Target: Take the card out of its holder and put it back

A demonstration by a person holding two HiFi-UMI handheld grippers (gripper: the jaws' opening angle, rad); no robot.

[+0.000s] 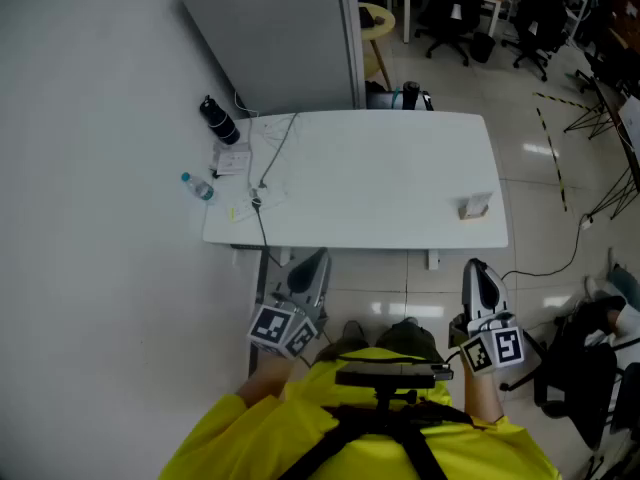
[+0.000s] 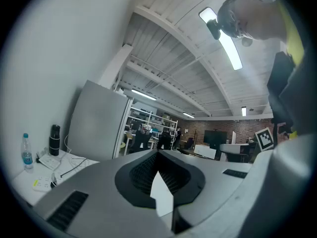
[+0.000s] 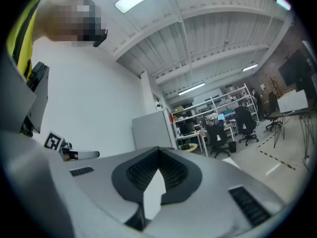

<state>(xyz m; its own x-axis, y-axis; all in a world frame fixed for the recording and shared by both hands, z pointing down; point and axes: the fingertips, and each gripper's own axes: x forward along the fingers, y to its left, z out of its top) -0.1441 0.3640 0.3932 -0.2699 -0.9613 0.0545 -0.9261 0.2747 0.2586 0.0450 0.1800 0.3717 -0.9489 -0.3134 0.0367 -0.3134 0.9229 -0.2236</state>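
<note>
The card stands in its small holder (image 1: 476, 207) near the right front corner of the white table (image 1: 380, 178). Both grippers are held low, close to my body and short of the table's near edge. In the head view the left gripper (image 1: 310, 268) points at the table's left front and the right gripper (image 1: 480, 280) points toward the right front, below the card holder. In the left gripper view the left gripper (image 2: 158, 152) has its jaws together with nothing between them. The right gripper (image 3: 158, 150) looks the same in the right gripper view. Neither gripper view shows the card.
At the table's left end lie a black flask (image 1: 219, 121), a water bottle (image 1: 198, 187), papers and a cable (image 1: 262, 163). A grey cabinet (image 1: 280, 33) stands behind the table. A black chair (image 1: 580, 368) is at my right, and office chairs stand farther back.
</note>
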